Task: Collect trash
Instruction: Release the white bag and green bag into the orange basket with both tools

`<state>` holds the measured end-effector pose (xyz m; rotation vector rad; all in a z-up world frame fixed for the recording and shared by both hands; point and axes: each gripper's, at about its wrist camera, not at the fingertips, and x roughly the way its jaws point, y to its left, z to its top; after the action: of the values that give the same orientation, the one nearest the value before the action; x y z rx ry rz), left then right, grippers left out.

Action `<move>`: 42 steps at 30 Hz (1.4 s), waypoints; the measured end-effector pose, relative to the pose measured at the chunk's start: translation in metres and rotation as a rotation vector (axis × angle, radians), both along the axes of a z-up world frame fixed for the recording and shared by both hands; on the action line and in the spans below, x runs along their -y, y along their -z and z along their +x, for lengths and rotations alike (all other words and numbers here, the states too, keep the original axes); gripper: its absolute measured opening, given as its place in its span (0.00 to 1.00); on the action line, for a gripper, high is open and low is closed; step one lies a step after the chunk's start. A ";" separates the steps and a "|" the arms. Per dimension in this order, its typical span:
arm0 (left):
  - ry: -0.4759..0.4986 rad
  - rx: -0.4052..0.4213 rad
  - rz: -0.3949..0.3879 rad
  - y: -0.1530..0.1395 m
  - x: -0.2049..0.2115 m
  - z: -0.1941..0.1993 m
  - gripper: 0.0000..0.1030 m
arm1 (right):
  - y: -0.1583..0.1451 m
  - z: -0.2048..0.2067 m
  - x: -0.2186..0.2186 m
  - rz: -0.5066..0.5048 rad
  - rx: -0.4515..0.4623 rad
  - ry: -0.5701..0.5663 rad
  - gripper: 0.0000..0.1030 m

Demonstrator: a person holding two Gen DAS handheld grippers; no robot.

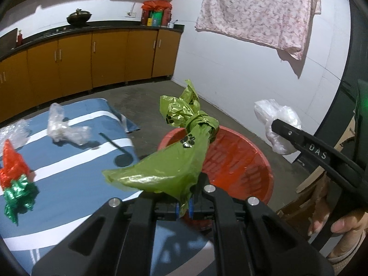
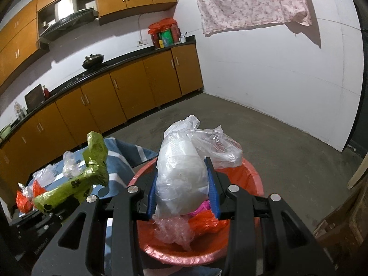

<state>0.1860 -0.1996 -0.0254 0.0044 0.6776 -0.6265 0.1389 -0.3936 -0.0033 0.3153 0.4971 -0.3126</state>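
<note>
A red plastic basin (image 2: 250,172) sits on bare concrete floor (image 2: 287,142) at the right edge of a blue-and-white striped cloth (image 1: 69,161), with open floor stretching beyond it to the far orange cabinets (image 2: 128,92) and the white wall on the right. The left gripper (image 1: 184,207) pinches the tail of a knotted green paw-print bag (image 1: 174,161), which juts out over the basin's near left rim. The right gripper (image 2: 184,193), reaching in level from the right, clamps a clear plastic bag (image 2: 181,172) between its blue pads (image 2: 212,188) above the basin, where orange and pink wrappers (image 2: 204,223) already lie. Still on the cloth, to the left: a crumpled clear wrapper (image 1: 62,128), a red wrapper (image 1: 13,163) and a green foil wrapper (image 1: 18,195).
</note>
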 end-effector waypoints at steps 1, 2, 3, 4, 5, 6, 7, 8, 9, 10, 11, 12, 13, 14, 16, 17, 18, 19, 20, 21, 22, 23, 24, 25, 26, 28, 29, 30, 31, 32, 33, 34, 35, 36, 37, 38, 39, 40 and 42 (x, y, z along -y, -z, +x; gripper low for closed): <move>0.007 -0.002 -0.002 0.001 0.005 0.001 0.07 | -0.001 0.001 0.002 0.003 0.003 0.004 0.36; 0.014 -0.005 -0.004 0.001 0.009 0.002 0.07 | -0.002 0.001 0.003 0.007 0.007 0.009 0.36; 0.023 -0.009 -0.005 0.003 0.016 0.003 0.07 | -0.003 0.002 0.007 0.013 0.012 0.014 0.36; 0.030 -0.010 -0.004 0.003 0.021 0.004 0.07 | -0.004 0.003 0.009 0.017 0.016 0.016 0.36; 0.035 -0.012 -0.002 0.004 0.024 0.004 0.08 | -0.004 0.004 0.011 0.022 0.020 0.017 0.36; 0.037 -0.014 0.005 0.007 0.029 0.005 0.09 | -0.005 0.005 0.013 0.030 0.024 0.017 0.36; 0.036 -0.017 0.009 0.008 0.031 0.006 0.14 | -0.004 0.006 0.015 0.042 0.026 0.013 0.37; 0.038 -0.027 0.014 0.011 0.033 0.008 0.26 | -0.003 0.006 0.017 0.059 0.031 0.009 0.41; 0.034 -0.034 0.016 0.013 0.033 0.009 0.33 | -0.001 0.006 0.020 0.072 0.032 0.009 0.44; 0.024 -0.042 0.016 0.017 0.032 0.011 0.44 | 0.001 0.005 0.021 0.080 0.034 0.010 0.50; 0.014 -0.048 0.014 0.020 0.029 0.013 0.47 | 0.002 0.005 0.022 0.086 0.035 0.012 0.55; 0.011 -0.053 0.013 0.021 0.027 0.014 0.49 | 0.004 0.004 0.024 0.089 0.035 0.016 0.57; 0.004 -0.063 0.015 0.024 0.024 0.015 0.50 | 0.006 0.002 0.024 0.092 0.032 0.021 0.59; -0.005 -0.072 0.018 0.026 0.021 0.017 0.51 | 0.008 0.002 0.024 0.097 0.028 0.024 0.60; -0.027 -0.081 0.017 0.029 0.012 0.020 0.54 | 0.012 -0.001 0.023 0.103 0.021 0.029 0.63; -0.035 -0.085 0.015 0.029 0.009 0.021 0.55 | 0.013 -0.003 0.022 0.100 0.016 0.032 0.65; -0.046 -0.088 0.011 0.030 0.004 0.022 0.56 | 0.014 -0.003 0.020 0.096 0.012 0.033 0.66; -0.056 -0.089 0.010 0.030 -0.001 0.022 0.58 | 0.014 -0.004 0.020 0.092 0.009 0.034 0.68; -0.068 -0.084 0.011 0.029 -0.006 0.022 0.62 | 0.014 -0.005 0.018 0.087 0.007 0.036 0.70; -0.078 -0.078 0.013 0.029 -0.010 0.021 0.64 | 0.014 -0.006 0.017 0.083 0.007 0.036 0.71; -0.094 -0.066 0.018 0.028 -0.016 0.020 0.67 | 0.012 -0.006 0.017 0.081 0.008 0.036 0.74; -0.105 -0.056 0.021 0.027 -0.021 0.018 0.71 | 0.012 -0.007 0.015 0.080 0.011 0.037 0.77; -0.114 -0.050 0.025 0.026 -0.024 0.017 0.73 | 0.011 -0.008 0.013 0.077 0.014 0.038 0.79; -0.128 -0.040 0.030 0.025 -0.031 0.015 0.75 | 0.010 -0.008 0.011 0.075 0.015 0.037 0.81; -0.139 -0.034 0.035 0.024 -0.035 0.013 0.78 | 0.009 -0.008 0.009 0.072 0.015 0.032 0.81; -0.162 -0.020 0.045 0.022 -0.047 0.009 0.81 | 0.009 -0.007 0.004 0.064 0.011 0.022 0.82; -0.172 -0.015 0.048 0.022 -0.052 0.007 0.82 | 0.008 -0.006 0.001 0.058 0.009 0.018 0.82; -0.186 -0.007 0.054 0.021 -0.060 0.005 0.83 | 0.008 -0.005 -0.002 0.053 0.007 0.011 0.82; -0.203 0.001 0.059 0.020 -0.069 0.003 0.84 | 0.008 -0.003 -0.007 0.048 0.005 0.000 0.82; -0.220 0.008 0.065 0.020 -0.078 0.002 0.85 | 0.009 -0.002 -0.012 0.045 0.003 -0.009 0.82; -0.241 0.013 0.071 0.020 -0.088 0.000 0.85 | 0.008 -0.001 -0.019 0.040 0.001 -0.025 0.82; -0.256 0.015 0.075 0.019 -0.096 0.000 0.85 | 0.008 0.001 -0.024 0.036 -0.001 -0.034 0.82; -0.276 0.017 0.078 0.020 -0.107 -0.001 0.85 | 0.007 0.003 -0.030 0.030 -0.002 -0.048 0.82; -0.291 0.017 0.081 0.020 -0.115 -0.002 0.85 | 0.006 0.006 -0.039 0.021 -0.003 -0.066 0.82; -0.314 0.017 0.086 0.020 -0.127 -0.003 0.85 | 0.006 0.008 -0.045 0.015 -0.004 -0.080 0.82; -0.333 0.018 0.089 0.021 -0.136 -0.004 0.85 | 0.005 0.010 -0.053 0.008 -0.006 -0.097 0.82; -0.354 0.019 0.093 0.021 -0.146 -0.005 0.85 | 0.005 0.013 -0.062 -0.001 -0.008 -0.114 0.82; -0.383 0.018 0.097 0.022 -0.160 -0.006 0.85 | 0.005 0.015 -0.068 -0.006 -0.010 -0.126 0.82; -0.416 0.018 0.102 0.024 -0.178 -0.009 0.86 | 0.005 0.019 -0.084 -0.018 -0.016 -0.161 0.82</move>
<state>0.1774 -0.0213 -0.0493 -0.0355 0.6680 -0.1918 0.1580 -0.3094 -0.0087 0.2539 0.5314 -0.1631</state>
